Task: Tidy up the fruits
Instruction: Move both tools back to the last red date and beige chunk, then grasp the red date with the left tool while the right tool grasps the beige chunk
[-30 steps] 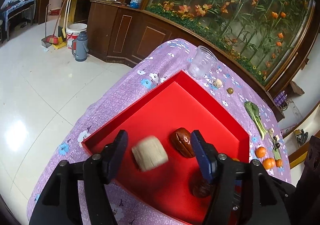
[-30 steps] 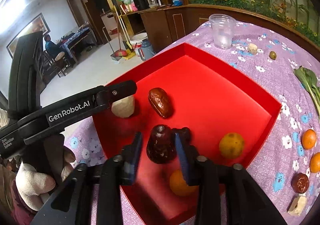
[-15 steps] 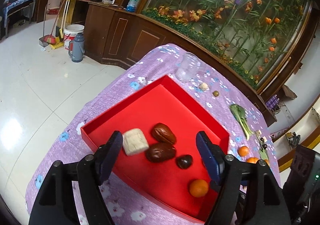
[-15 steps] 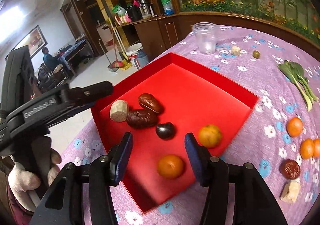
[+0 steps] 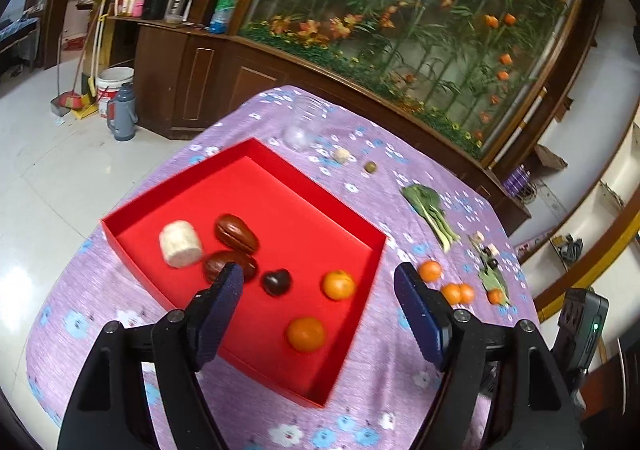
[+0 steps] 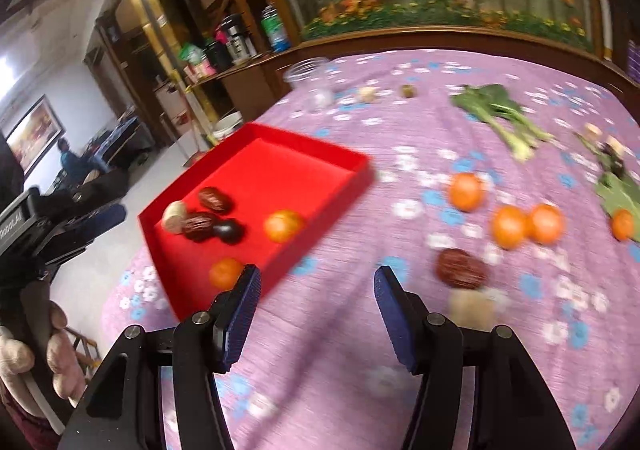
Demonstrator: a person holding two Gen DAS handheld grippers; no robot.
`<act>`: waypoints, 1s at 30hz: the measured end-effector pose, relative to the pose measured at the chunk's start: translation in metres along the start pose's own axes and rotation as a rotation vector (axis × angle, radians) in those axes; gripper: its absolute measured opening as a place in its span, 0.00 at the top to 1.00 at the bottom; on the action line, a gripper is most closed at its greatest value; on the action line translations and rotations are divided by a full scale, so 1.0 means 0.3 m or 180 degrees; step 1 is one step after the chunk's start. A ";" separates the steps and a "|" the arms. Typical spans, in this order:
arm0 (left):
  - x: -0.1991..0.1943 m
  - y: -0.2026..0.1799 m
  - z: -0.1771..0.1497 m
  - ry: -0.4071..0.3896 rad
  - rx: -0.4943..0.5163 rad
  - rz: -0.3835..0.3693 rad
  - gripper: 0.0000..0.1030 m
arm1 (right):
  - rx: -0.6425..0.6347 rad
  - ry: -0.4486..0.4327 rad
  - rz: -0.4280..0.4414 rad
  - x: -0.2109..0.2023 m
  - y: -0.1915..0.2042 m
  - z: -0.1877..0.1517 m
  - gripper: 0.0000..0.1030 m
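A red tray (image 5: pixel 360 234) (image 6: pixel 344 185) lies on the purple flowered cloth. It holds a pale chunk (image 5: pixel 180 244), two brown dates (image 5: pixel 236 234), a dark fruit (image 5: pixel 276 282) and two oranges (image 5: pixel 338 284). My left gripper (image 5: pixel 318 310) is open and empty, raised above the tray's near side. My right gripper (image 6: pixel 316 310) is open and empty over bare cloth to the right of the tray. On the cloth to its right lie a brown date (image 6: pixel 460 269), a pale chunk (image 6: pixel 472 308) and several oranges (image 6: pixel 508 226).
A clear plastic cup (image 5: pixel 304 125) stands beyond the tray. A green leafy vegetable (image 6: pixel 500 113) and small scraps (image 6: pixel 612 157) lie at the far right. The left gripper (image 6: pixel 60 217) shows at the left of the right wrist view. The table edge drops to a tiled floor (image 5: pixel 60 153).
Both grippers have pulled back and up from the tray. The right gripper released the dark date into the tray, opened wide and swung right. The left gripper also released the pale chunk.
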State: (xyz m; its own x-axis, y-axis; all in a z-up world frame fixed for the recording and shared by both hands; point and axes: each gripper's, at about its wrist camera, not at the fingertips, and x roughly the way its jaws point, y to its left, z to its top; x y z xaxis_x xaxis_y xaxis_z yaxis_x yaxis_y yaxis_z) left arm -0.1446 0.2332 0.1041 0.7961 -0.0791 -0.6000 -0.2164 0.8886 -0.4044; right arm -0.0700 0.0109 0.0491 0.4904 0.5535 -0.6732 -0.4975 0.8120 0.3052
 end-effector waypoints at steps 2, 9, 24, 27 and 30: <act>0.000 -0.028 -0.009 0.0010 0.0029 -0.0011 0.25 | 0.0072 -0.0047 -0.0075 -0.037 -0.059 -0.012 0.38; 0.085 -0.140 -0.084 0.0244 0.0215 -0.0096 0.24 | 0.0473 -0.0170 -0.0395 -0.173 -0.317 -0.072 0.38; 0.357 -0.363 -0.175 0.0832 0.0642 -0.0295 0.24 | 0.0299 0.0107 -0.0154 -0.067 -0.333 -0.106 0.37; 0.421 -0.386 -0.170 0.0943 0.0617 -0.0343 0.24 | 0.0143 0.0183 -0.0186 -0.011 -0.294 -0.091 0.37; 0.474 -0.415 -0.171 0.1005 0.0676 -0.0318 0.24 | 0.0007 0.0269 -0.0287 0.039 -0.270 -0.080 0.37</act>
State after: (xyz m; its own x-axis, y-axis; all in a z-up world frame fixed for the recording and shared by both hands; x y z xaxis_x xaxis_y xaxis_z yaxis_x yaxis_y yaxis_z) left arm -0.0335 0.0883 0.0338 0.5872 -0.2756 -0.7611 0.0015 0.9406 -0.3395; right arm -0.0410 -0.0528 0.0003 0.4710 0.4606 -0.7523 -0.4525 0.8583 0.2422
